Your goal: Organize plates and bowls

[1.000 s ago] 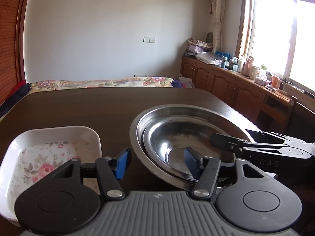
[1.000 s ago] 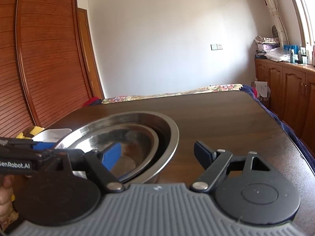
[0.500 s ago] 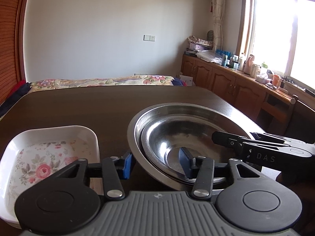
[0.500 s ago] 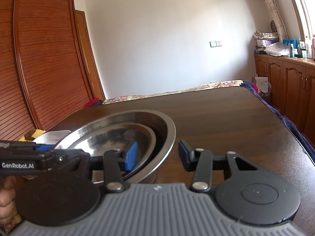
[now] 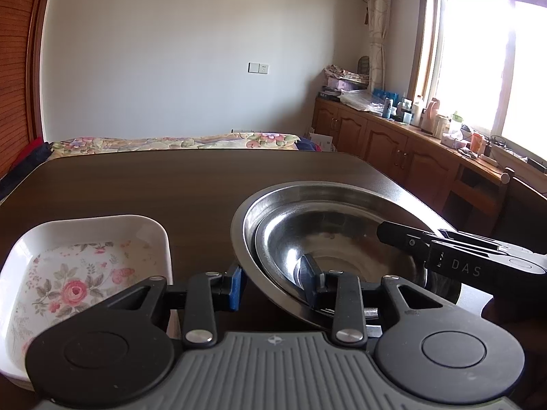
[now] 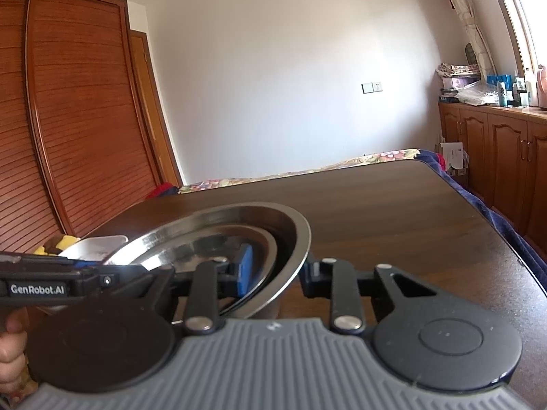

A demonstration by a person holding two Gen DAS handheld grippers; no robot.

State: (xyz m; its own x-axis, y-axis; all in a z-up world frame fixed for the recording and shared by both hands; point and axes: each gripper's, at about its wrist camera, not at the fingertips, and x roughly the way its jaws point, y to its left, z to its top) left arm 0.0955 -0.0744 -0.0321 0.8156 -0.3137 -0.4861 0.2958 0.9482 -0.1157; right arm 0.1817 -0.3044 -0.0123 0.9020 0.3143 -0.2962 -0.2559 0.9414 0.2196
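Note:
Two steel bowls sit nested on the dark table (image 5: 171,184), a smaller inner bowl (image 5: 342,239) inside a large outer bowl (image 5: 324,188). My left gripper (image 5: 273,283) is shut on their near-left rim, one blue pad outside the wall and the other inside. My right gripper (image 6: 277,273) is shut on the opposite rim of the outer bowl (image 6: 294,229), with its blue pad inside. In the right wrist view the bowls look tilted. A white dish with a rose pattern (image 5: 85,266) lies just left of the bowls.
The dish's white rim (image 6: 99,242) shows behind the bowls, with a yellow object (image 6: 65,241) beside it. A hand (image 6: 10,352) holds the left gripper. Wooden cabinets (image 5: 393,143) line the right wall; a flowered bed (image 5: 171,141) lies past the table's far edge.
Both grippers went from wide open to shut on the rim of the nested bowls. In the right wrist view the bowls now sit higher and more tilted.

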